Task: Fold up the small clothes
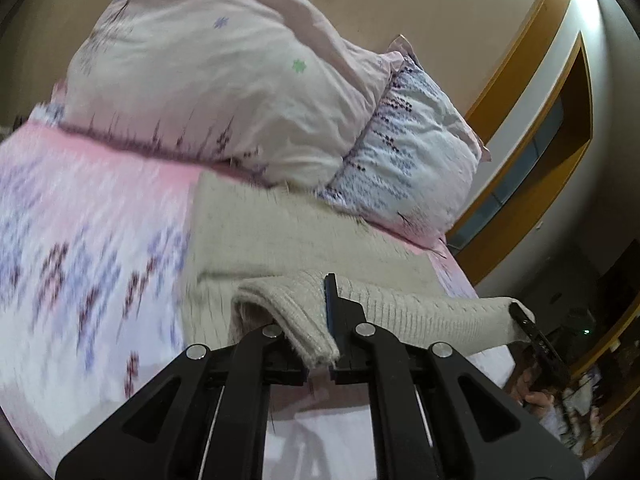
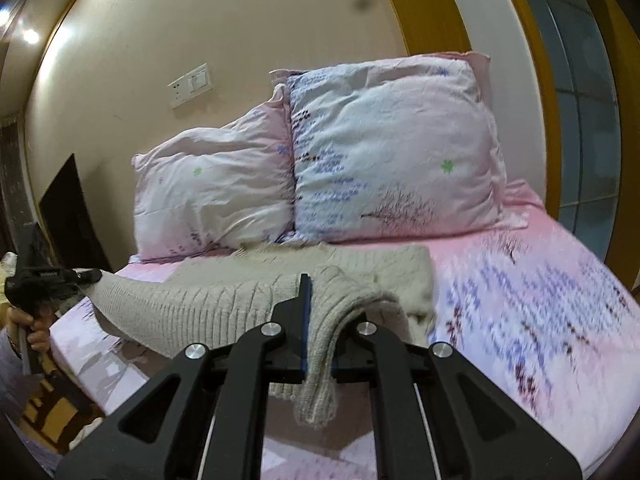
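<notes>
Two tools each pinch one end of a beige knitted garment (image 2: 224, 304), lifting its near edge above the bed (image 2: 540, 280). Left tool (image 1: 320, 344): jaws closed narrow on a doubled, ribbed fold of the knit, which drapes over one finger and hangs a little below the pinch. Right tool (image 2: 320, 344): likewise closed on a bunched fold, with a short tail of fabric hanging beneath the jaws. Between the two grips the edge runs as a fairly taut band; the rest of the garment lies flat on the bed on the pillow side of that band, its far edge just short of the pillows (image 2: 320, 152). The step in hand appears to be carrying the raised edge over the flat part to make a fold. To do it well, both tools should probably travel toward the pillows together and level, keeping the span taut but not stretched, so that the crease forms straight; the edge is best lowered onto the far edge before either grip opens, since an early release on one side would likely let the soft knit slump and skew. Motion blur obscures the sheet pattern. No container is visible in either view.
</notes>
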Demonstrator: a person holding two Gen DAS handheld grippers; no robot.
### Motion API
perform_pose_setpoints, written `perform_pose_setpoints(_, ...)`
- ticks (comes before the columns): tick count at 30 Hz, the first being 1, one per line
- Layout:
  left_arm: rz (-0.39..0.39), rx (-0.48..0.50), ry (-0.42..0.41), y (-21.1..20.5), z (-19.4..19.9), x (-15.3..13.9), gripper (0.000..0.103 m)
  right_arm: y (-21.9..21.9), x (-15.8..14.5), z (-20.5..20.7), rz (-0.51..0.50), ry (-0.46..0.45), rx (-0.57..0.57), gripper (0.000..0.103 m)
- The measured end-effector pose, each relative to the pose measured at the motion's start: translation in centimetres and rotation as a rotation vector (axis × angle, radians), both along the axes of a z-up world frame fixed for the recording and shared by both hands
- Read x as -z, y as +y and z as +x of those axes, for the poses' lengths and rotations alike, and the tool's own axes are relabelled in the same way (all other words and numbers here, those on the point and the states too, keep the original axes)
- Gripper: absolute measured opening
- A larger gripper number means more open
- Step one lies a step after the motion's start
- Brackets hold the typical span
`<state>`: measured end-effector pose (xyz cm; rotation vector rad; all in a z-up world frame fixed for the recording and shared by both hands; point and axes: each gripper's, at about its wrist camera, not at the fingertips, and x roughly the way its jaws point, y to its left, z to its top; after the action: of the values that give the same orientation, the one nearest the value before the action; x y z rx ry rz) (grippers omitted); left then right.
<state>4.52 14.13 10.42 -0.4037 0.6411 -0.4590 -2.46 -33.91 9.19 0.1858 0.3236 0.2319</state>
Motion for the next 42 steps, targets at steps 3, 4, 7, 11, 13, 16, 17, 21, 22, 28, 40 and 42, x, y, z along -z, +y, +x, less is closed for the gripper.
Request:
perform_pose_setpoints(3,0.032,-0.014,-0.018,-0.8,2.1,-0.4,0.005,0.1,-0.2,1.6,-0.012,-0.004,0.024,0.007)
perform_pose_setpoints(4,0.036,-0.020,-0.017,-1.1,3.0,-0.4,0.005,0.2,-0.2,1.9,-0.013,-0.004,0.029,0.007)
perform_pose_setpoints(7,0.049,-0.032,-0.009,-1.8,5.6,-0.3,0.005,0.1,-0.1,3.6,-0.009,0.015,0.045,0.007)
perform_pose_setpoints(11,0.054,-0.043,0.001,-2.6,8.6,-0.2,0.005,-0.1,0.2,5.9,-0.003,0.056,0.068,0.007)
perform_pose_setpoints(13,0.053,-0.051,0.001,-3.0,9.9,-0.3,0.005,-0.3,0.0,7.0,0.000,0.061,0.076,0.007)
perform_pose_setpoints(16,0.050,-0.069,0.000,-3.3,11.8,-0.5,0.005,-0.4,-0.5,8.3,0.012,0.057,0.082,0.007)
perform_pose_setpoints(17,0.049,-0.074,0.000,-3.3,12.3,-0.5,0.005,-0.5,-0.6,9.0,0.017,0.057,0.086,0.007)
perform_pose_setpoints(21,0.065,-0.091,0.018,-3.8,15.1,0.2,0.005,-0.8,-0.1,12.0,0.038,0.088,0.107,0.007)
perform_pose_setpoints(22,0.071,-0.094,0.027,-3.9,15.8,0.5,0.005,-0.8,0.3,12.9,0.043,0.105,0.114,0.007)
perform_pose_setpoints(28,0.071,-0.133,0.126,-3.8,19.3,3.9,0.005,-1.0,2.8,18.4,0.075,0.249,0.123,0.007)
perform_pose_setpoints(40,0.003,-0.164,0.277,-4.0,23.5,8.1,0.005,-3.9,7.8,24.4,0.323,0.517,0.138,0.012)
perform_pose_setpoints(42,-0.005,-0.164,0.291,-4.1,23.8,8.4,0.005,-4.2,7.8,24.7,0.366,0.523,0.130,0.019)
